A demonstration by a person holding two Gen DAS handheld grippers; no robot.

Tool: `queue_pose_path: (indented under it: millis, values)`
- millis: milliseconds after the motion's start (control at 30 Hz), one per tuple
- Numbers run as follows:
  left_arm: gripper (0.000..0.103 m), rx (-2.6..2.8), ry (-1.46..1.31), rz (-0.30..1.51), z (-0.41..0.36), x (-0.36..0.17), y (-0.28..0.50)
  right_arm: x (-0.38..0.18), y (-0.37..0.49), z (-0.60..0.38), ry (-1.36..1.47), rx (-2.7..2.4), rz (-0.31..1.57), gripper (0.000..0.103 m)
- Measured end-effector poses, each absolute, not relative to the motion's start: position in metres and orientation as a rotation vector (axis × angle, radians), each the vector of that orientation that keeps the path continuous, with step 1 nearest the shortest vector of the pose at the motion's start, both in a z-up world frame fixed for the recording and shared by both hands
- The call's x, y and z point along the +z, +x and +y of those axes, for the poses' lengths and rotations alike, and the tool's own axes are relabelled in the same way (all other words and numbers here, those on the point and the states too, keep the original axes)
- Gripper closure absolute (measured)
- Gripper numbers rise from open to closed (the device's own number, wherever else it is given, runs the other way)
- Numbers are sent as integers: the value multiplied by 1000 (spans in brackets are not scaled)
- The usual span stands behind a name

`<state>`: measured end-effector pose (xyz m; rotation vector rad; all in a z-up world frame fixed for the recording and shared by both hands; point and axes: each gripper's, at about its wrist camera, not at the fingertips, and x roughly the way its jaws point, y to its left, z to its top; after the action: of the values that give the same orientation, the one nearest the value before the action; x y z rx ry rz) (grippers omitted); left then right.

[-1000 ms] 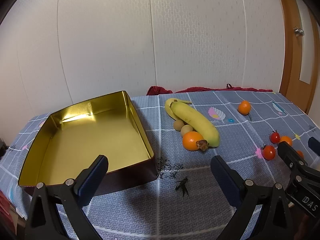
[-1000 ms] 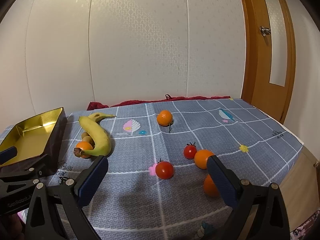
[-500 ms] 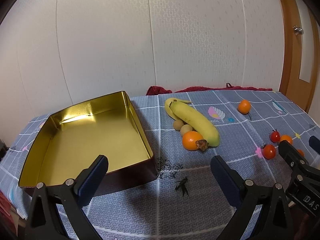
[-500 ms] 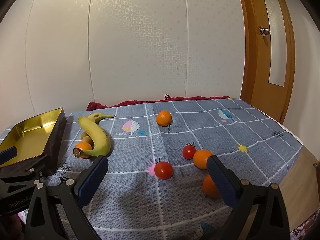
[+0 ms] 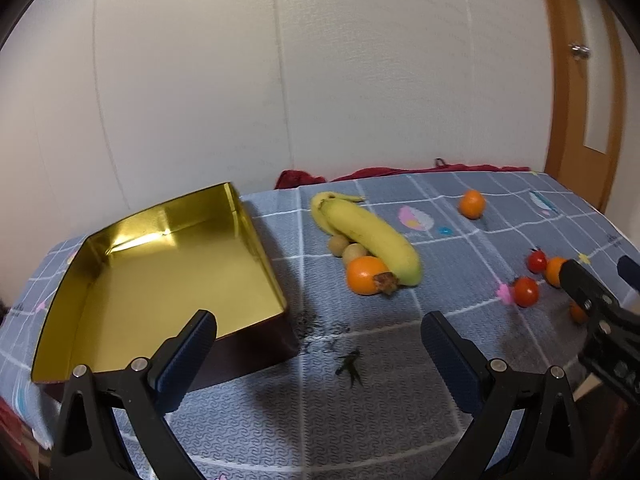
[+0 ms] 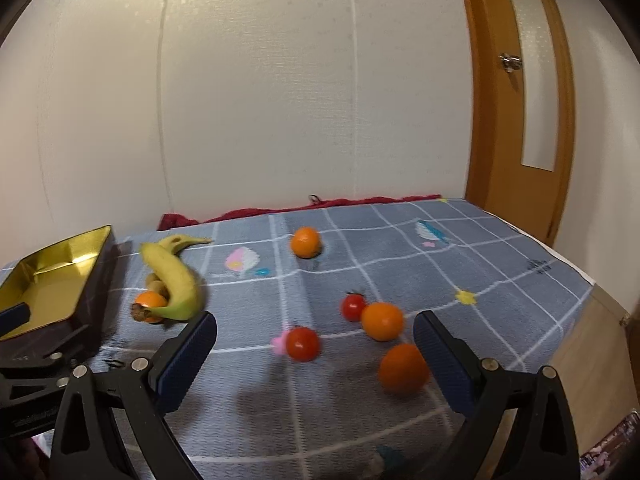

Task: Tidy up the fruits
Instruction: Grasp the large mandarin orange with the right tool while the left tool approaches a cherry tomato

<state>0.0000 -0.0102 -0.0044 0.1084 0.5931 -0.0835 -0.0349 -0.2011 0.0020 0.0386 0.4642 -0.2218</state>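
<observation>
An empty gold tin (image 5: 132, 280) (image 6: 44, 280) sits at the left of the table. A banana (image 5: 372, 236) (image 6: 176, 276) lies beside it with an orange fruit (image 5: 364, 276) and two small brown fruits (image 5: 346, 250) against it. Farther right lie two red tomatoes (image 6: 303, 344) (image 6: 353, 307) and three orange fruits (image 6: 382, 321) (image 6: 402, 368) (image 6: 305, 242). My left gripper (image 5: 320, 352) is open above the cloth in front of the tin. My right gripper (image 6: 314, 354) is open, the near tomato between its fingers' line of sight.
A grey checked cloth (image 6: 480, 264) covers the table, whose right edge drops off near a wooden door (image 6: 520, 100). A white wall stands behind, with a red cloth (image 5: 300, 178) along its foot. A small dark stem (image 5: 350, 366) lies on the cloth.
The right gripper has moved forward and lower toward the tomatoes and oranges, which look larger now. The left gripper has hardly moved.
</observation>
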Motion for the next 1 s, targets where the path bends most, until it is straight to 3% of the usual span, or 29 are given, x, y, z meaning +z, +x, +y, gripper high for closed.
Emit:
queue_pose_path:
  millis: [333,733,1000]
  values:
    - [0,-293,255,494,-48,-6,-31,-7,-43,-256,157,-297,532,15]
    - [0,-419,208,606,-62,-18,-30,-22,-34,-288,197,-282,625,25]
    - [0,-428,167,629,-58,-20,-28,-39,-11,-278,173,-232,747,43]
